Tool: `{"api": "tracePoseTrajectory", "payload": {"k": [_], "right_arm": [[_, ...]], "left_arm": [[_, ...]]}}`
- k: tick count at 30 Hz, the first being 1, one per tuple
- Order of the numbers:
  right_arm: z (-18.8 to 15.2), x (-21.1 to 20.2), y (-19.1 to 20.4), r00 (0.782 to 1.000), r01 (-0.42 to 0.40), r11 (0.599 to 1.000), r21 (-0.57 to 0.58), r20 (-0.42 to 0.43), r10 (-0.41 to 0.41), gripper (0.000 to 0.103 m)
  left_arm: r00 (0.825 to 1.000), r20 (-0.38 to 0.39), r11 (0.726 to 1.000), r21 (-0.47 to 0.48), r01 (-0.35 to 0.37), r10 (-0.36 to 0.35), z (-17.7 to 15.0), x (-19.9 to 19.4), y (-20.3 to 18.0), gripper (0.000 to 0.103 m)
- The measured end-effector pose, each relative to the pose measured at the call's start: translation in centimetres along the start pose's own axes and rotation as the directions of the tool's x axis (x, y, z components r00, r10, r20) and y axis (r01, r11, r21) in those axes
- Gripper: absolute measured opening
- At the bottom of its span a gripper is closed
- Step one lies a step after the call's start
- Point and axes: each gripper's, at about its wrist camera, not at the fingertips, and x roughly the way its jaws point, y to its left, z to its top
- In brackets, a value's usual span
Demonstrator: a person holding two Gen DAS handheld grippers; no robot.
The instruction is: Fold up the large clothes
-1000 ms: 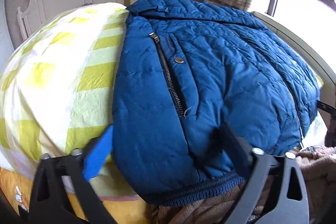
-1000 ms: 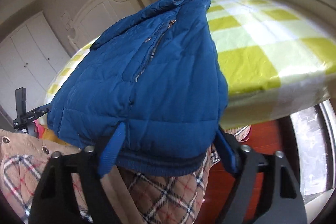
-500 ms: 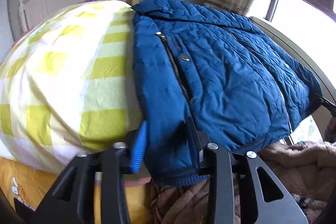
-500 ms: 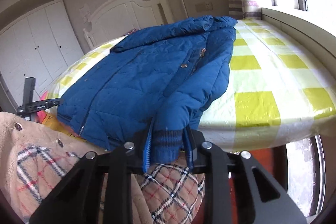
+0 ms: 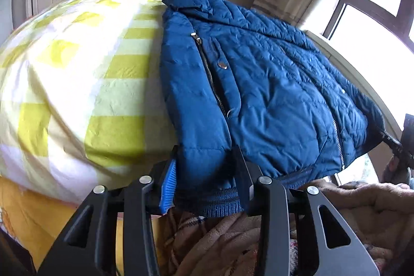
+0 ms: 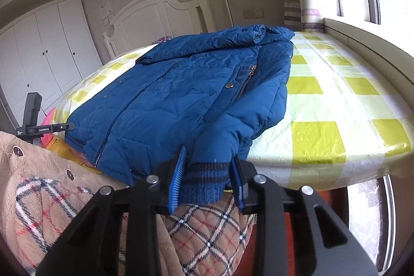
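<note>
A blue quilted jacket [image 5: 271, 95] lies front up on the bed, zipped, with its collar at the far end. My left gripper [image 5: 207, 180] has the jacket's ribbed bottom hem [image 5: 207, 201] at the near left corner between its pads; the jaws are still closing and press on it. In the right wrist view the same jacket [image 6: 181, 84] spreads across the bed. My right gripper [image 6: 207, 183] is shut on the striped ribbed cuff [image 6: 204, 180] at the jacket's near right corner, held just over the bed's edge.
The bed [image 5: 77, 84] has a yellow-and-white checked cover [image 6: 336, 100] and a white headboard [image 6: 160, 14]. A person's beige coat with plaid lining [image 6: 207, 232] fills the foreground. White wardrobe [image 6: 44, 48] on the left, window and sill [image 6: 362, 38] on the right.
Both grippers stood open around the jacket's near edge a second ago; each has since closed on it. The right one has lifted with the cuff and rolled.
</note>
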Motion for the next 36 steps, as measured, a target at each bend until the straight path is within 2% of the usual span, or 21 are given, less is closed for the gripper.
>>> {"api": "tracePoseTrajectory", "payload": {"k": [5, 10, 11, 12, 13, 14, 16, 17, 19, 20, 21, 24, 26, 27, 28, 30, 31, 32, 34, 35, 36], "right_arm": [[0.1, 0.4, -0.1, 1.000, 0.010, 1.000, 0.001, 0.011, -0.010, 0.035], [0.1, 0.5, -0.3, 1.000, 0.009, 1.000, 0.010, 0.026, -0.010, 0.037], [0.1, 0.5, -0.3, 1.000, 0.008, 1.000, 0.012, 0.029, -0.008, 0.038], [0.1, 0.5, -0.3, 0.999, 0.007, 1.000, 0.012, 0.032, -0.008, 0.041], [0.1, 0.5, -0.3, 0.999, 0.007, 1.000, 0.011, 0.034, -0.008, 0.042], [0.2, 0.6, -0.2, 0.999, 0.006, 1.000, 0.007, 0.035, -0.006, 0.046], [0.2, 0.8, 0.1, 0.999, 0.013, 1.000, -0.002, 0.039, -0.013, 0.047], [0.2, 0.9, 0.2, 0.999, 0.021, 1.000, -0.004, 0.041, -0.021, 0.047], [0.2, 1.0, 0.5, 0.997, 0.058, 0.998, -0.022, 0.046, -0.057, 0.033], [0.2, 1.0, 0.5, 0.996, 0.073, 0.997, -0.029, 0.043, -0.072, 0.025], [0.1, 0.9, 0.4, 0.997, 0.069, 0.997, -0.034, 0.041, -0.067, 0.019], [0.2, 0.1, 1.1, 0.998, 0.058, 0.996, -0.073, 0.039, -0.055, 0.014], [0.8, -1.4, 1.8, 0.998, 0.017, 0.997, -0.077, 0.067, -0.012, 0.013], [1.2, -2.5, 2.3, 0.995, -0.013, 0.996, -0.083, 0.098, 0.021, 0.013], [1.9, -4.3, 3.1, 0.987, -0.055, 0.994, -0.094, 0.143, 0.068, 0.013], [3.0, -6.8, 4.6, 0.973, -0.095, 0.987, -0.133, 0.198, 0.120, 0.013], [3.9, -8.5, 5.9, 0.960, -0.120, 0.979, -0.167, 0.232, 0.157, 0.013], [4.6, -9.8, 7.0, 0.947, -0.137, 0.972, -0.192, 0.262, 0.186, 0.013], [5.9, -12.7, 9.0, 0.912, -0.163, 0.957, -0.239, 0.332, 0.239, 0.013], [6.6, -13.9, 9.6, 0.895, -0.171, 0.951, -0.257, 0.363, 0.259, 0.012], [7.3, -15.1, 10.1, 0.877, -0.177, 0.948, -0.264, 0.394, 0.274, 0.012]], "left_arm": [[0.998, 0.062, 0.998, 0.055, -0.014, 0.011, 0.1, -1.2, -1.2, 0.034], [0.999, 0.034, 0.999, 0.041, -0.013, 0.012, 0.8, 0.8, -0.8, 0.039], [0.999, 0.043, 0.999, 0.042, -0.010, 0.008, 1.0, 1.1, -1.0, 0.047], [0.999, 0.041, 0.999, 0.054, -0.008, 0.006, 1.2, 1.4, -1.3, 0.060], [0.999, 0.037, 0.998, 0.068, -0.004, 0.001, 1.4, 1.7, -1.8, 0.069], [1.000, 0.028, 0.994, 0.106, 0.008, -0.011, 1.5, 2.3, -2.6, 0.087], [0.999, 0.039, 0.986, 0.162, -0.043, 0.037, 1.3, 3.0, -3.7, 0.090], [0.997, 0.042, 0.980, 0.188, -0.069, 0.063, 1.1, 3.4, -4.2, 0.085], [0.996, 0.058, 0.982, 0.178, -0.070, 0.060, 1.2, 3.1, -4.1, 0.063], [0.997, 0.063, 0.988, 0.144, -0.059, 0.050, 1.4, 2.7, -3.3, 0.046], [0.998, 0.058, 0.994, 0.106, -0.015, 0.009, 1.5, 2.3, -2.4, 0.034], [0.996, 0.079, 0.999, 0.025, 0.046, -0.048, 1.5, 0.4, -0.7, 0.008], [0.987, 0.119, 0.993, -0.031, 0.111, -0.107, 1.6, -1.7, 0.2, 0.007], [0.973, 0.158, 0.982, -0.063, 0.179, -0.167, 1.8, -3.7, 0.7, 0.007], [0.964, 0.185, 0.975, -0.073, 0.209, -0.193, 2.0, -4.9, 1.0, 0.007], [0.934, 0.258, 0.958, -0.078, 0.275, -0.247, 2.5, -8.5, 1.3, 0.007], [0.911, 0.300, 0.943, -0.087, 0.322, -0.283, 2.8, -10.4, 1.7, 0.007], [0.896, 0.325, 0.933, -0.091, 0.349, -0.304, 3.0, -11.5, 1.9, 0.007], [0.836, 0.417, 0.896, -0.099, 0.433, -0.357, 3.6, -15.2, 2.7, 0.007], [0.794, 0.473, 0.874, -0.096, 0.477, -0.382, 4.0, -17.2, 3.3, 0.007], [0.770, 0.504, 0.860, -0.098, 0.501, -0.392, 4.4, -18.1, 3.6, 0.007]]}}
